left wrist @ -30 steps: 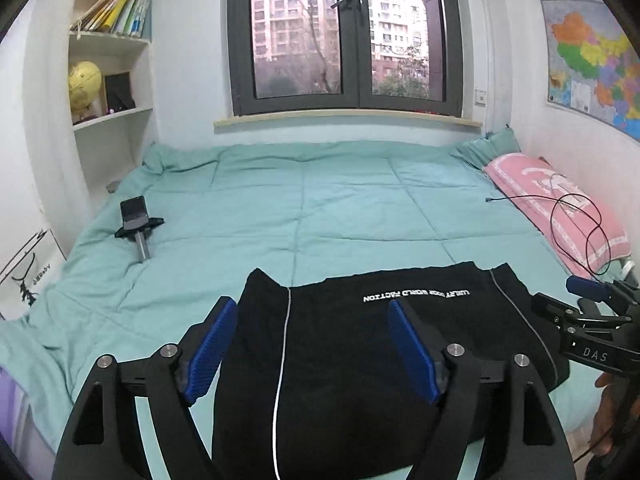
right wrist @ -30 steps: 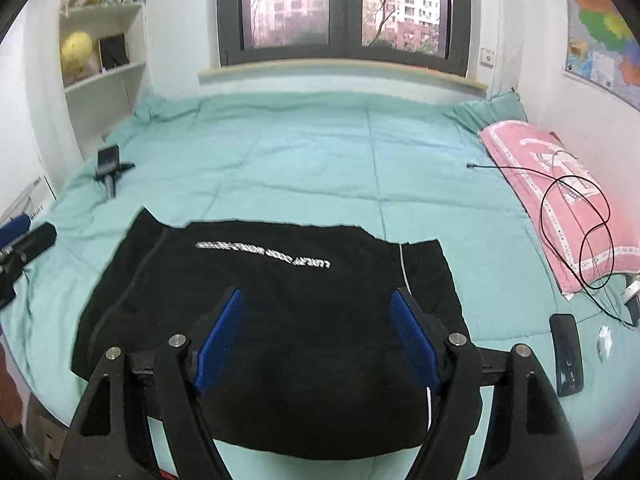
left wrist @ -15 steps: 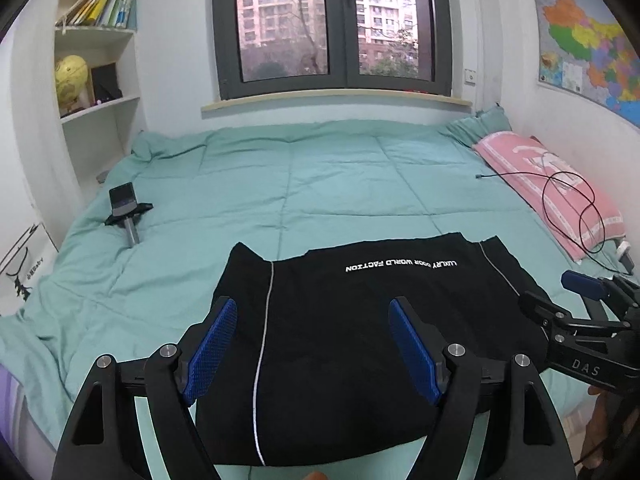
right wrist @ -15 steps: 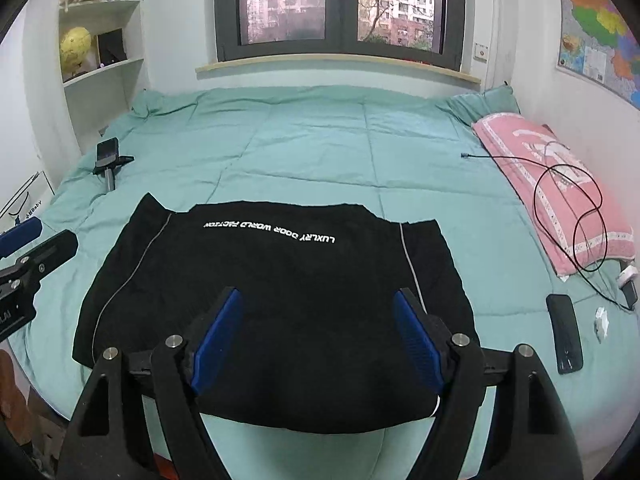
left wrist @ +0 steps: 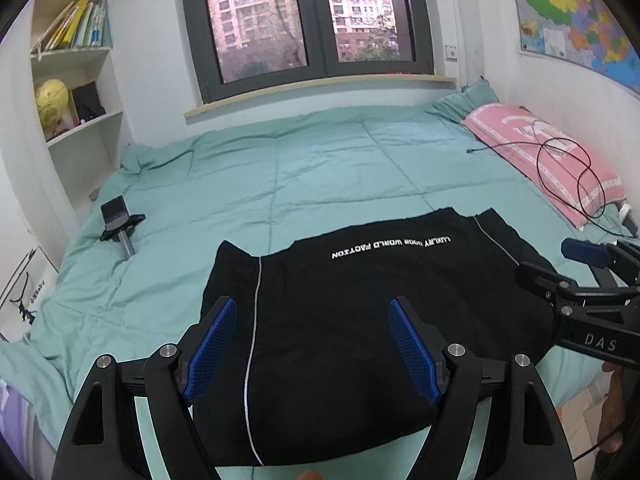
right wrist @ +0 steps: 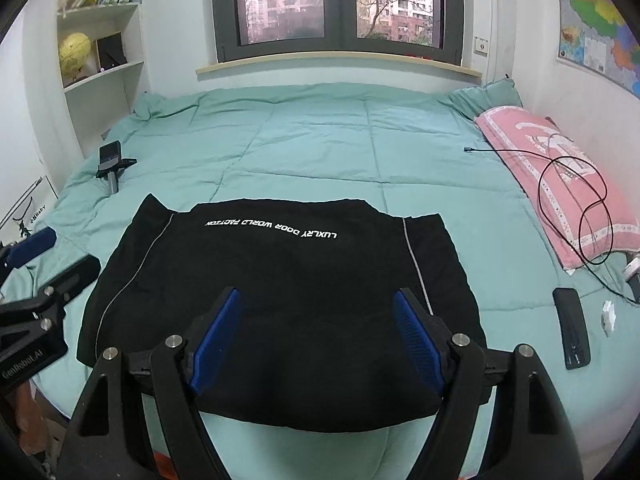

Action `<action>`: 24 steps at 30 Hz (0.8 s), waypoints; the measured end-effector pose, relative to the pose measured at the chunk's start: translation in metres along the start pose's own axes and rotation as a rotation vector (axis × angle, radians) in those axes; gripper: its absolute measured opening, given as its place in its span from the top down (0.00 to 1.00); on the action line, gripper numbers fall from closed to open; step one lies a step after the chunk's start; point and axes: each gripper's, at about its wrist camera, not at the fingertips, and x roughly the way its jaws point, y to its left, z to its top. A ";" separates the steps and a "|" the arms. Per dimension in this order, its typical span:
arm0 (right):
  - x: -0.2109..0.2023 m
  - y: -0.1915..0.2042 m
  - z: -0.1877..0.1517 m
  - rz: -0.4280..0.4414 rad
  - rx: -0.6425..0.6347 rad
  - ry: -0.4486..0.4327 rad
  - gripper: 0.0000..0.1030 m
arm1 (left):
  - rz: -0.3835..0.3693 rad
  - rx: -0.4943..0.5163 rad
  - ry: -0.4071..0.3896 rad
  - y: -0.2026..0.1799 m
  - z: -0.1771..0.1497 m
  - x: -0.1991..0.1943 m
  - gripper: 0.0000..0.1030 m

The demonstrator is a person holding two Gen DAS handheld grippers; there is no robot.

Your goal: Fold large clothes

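A black garment [left wrist: 344, 320] with white lettering and thin white side stripes lies folded flat on the near part of the green bed; it also shows in the right wrist view [right wrist: 280, 300]. My left gripper [left wrist: 312, 344] is open and empty, held above the garment's near left part. My right gripper [right wrist: 316, 340] is open and empty above the garment's near edge. The right gripper also shows at the right of the left wrist view [left wrist: 580, 280], and the left gripper at the left of the right wrist view [right wrist: 40, 272].
The green quilted bed [right wrist: 320, 144] fills the room up to the window. A pink pillow [right wrist: 560, 176] with a black cable lies at the right. A phone on a stand [right wrist: 112, 164] lies at the left. A black remote [right wrist: 572, 332] lies near the right edge. Shelves [right wrist: 104, 56] stand at the far left.
Both grippers have drawn back and risen from the garment, so more of it shows. The garment lies still and both grippers stay open.
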 end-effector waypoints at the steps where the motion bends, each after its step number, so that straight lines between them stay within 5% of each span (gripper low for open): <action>1: 0.001 0.000 0.000 0.001 0.001 0.001 0.22 | 0.003 -0.003 0.006 -0.001 -0.001 0.001 0.23; 24: 0.020 0.009 -0.007 -0.003 -0.002 0.052 0.22 | 0.032 -0.047 0.018 0.010 -0.010 0.010 0.23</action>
